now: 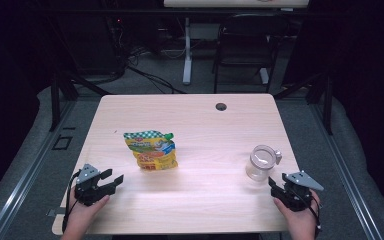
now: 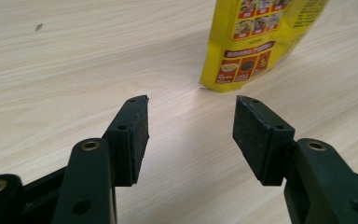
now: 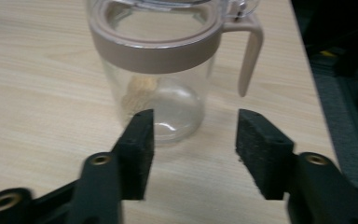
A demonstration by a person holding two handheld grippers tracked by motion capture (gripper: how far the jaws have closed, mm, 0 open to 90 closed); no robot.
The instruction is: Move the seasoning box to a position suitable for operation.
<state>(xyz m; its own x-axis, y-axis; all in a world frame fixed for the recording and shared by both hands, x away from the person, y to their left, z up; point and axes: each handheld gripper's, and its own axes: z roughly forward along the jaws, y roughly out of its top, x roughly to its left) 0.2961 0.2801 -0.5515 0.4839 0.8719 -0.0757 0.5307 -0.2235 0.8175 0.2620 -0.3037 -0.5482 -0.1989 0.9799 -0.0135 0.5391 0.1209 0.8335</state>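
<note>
On the pale wood-grain worktop (image 1: 195,125), the yellow printed stand-up pouch with a green-checked top and green spout cap (image 1: 150,150) stands left of centre, and the clear glass jar with a beige plastic collar and handle (image 1: 262,162) stands at the right. Both grippers rest near the front edge, each with jaws spread wide and holding nothing.

The left gripper (image 1: 114,182) sits at about seven o'clock from the pouch, near but apart; in the left gripper view the pouch's lower corner (image 2: 256,42) lies ahead at roughly one o'clock of the jaw gap. The right gripper (image 1: 276,186) is just beside the jar, at about five o'clock from it; in the right gripper view the jar (image 3: 161,88) fills the gap ahead, handle out at two o'clock.

The step in hand looks like the approach to grasp. To do it well, the right gripper should go straight forward and close on the glass body below the collar, clear of the handle. The left should swing slightly toward one o'clock and take the pouch on its flat faces, gently, as the soft pouch may buckle or tip.
</note>
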